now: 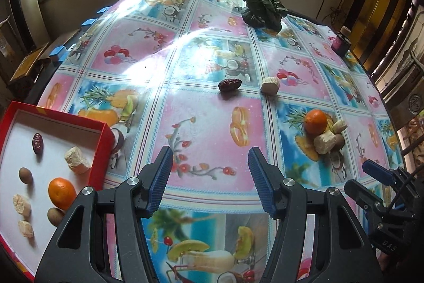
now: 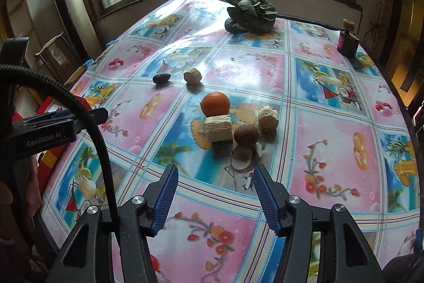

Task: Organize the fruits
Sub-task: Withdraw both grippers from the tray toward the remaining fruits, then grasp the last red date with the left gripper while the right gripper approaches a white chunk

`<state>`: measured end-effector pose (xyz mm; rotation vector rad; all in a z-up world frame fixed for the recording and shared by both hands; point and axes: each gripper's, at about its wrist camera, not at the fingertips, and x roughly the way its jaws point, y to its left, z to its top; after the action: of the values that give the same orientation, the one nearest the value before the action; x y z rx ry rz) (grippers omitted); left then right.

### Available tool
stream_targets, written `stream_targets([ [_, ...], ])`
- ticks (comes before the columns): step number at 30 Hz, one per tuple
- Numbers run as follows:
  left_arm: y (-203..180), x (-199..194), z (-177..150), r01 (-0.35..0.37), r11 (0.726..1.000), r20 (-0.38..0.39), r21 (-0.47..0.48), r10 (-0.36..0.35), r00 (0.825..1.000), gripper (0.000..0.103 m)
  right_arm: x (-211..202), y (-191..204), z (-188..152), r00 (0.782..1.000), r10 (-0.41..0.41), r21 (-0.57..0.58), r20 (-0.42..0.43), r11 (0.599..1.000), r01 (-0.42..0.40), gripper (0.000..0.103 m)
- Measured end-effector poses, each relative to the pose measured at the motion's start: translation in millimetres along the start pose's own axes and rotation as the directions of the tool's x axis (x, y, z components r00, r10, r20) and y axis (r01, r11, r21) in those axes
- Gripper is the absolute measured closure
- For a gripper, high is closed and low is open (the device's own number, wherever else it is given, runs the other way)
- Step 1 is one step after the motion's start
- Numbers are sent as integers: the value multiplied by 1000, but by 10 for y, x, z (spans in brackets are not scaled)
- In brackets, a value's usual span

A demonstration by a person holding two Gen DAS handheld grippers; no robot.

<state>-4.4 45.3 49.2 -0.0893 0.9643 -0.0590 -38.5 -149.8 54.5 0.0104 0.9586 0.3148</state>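
Beside the floral tablecloth (image 2: 331,145), left gripper (image 2: 99,115) reads "GenRobot.AI".

White lettering "GenRobot.AI" runs along the side of the black plastic left gripper (image 2: 80,118), seen at the left edge of the right wrist view. In the left wrist view, the black housing of the right gripper (image 1: 371,184) at lower right bears small pale letters, roughly "BAS", partly cut off. No other text legible.
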Motion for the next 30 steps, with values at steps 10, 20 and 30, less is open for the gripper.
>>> stream_targets([
  [10, -112, 459, 442, 9, 999, -19, -42, -10, 1000, 44, 58, -247, 66, 1000, 19, 41, 8, 999, -19, 46],
  [20, -105, 873, 786, 24, 994, -74, -109, -33, 997, 44, 208, -356, 178, 999, 39, 36, 2, 999, -39, 46],
  [30, -135, 954, 795, 11, 997, -71, -75, -17, 997, 73, 256, -387, 191, 998, 65, 48, 1, 997, -65, 46],
])
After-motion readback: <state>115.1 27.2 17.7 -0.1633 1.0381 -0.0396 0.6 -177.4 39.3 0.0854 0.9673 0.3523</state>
